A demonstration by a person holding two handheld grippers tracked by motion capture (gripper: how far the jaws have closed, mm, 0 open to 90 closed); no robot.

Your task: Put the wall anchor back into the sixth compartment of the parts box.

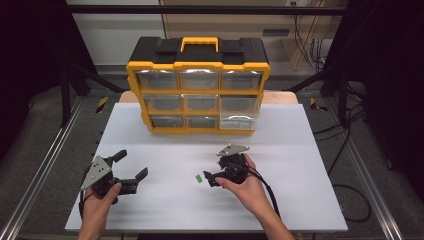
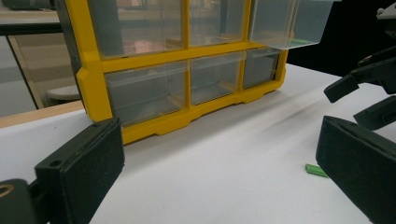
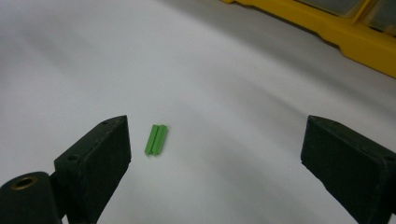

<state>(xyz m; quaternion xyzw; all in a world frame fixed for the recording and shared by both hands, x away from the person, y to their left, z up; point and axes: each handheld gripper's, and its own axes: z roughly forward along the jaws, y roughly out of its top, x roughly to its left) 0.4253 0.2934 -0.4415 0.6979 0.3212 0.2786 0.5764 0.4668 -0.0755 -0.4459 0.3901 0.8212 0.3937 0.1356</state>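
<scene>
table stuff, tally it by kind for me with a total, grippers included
Hand-held gripper: 2, the left hand-held gripper and the right hand-held gripper, both with jaws apart
Drawer organizer, yellow and black, with one drawer pulled out: 1
Small green piece lying on the white table: 1
Total: 4

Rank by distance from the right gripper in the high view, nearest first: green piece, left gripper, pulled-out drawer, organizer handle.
1. green piece, just to the left of the right gripper
2. pulled-out drawer, bottom-right of organizer
3. left gripper, far left
4. organizer handle, top, back
</scene>
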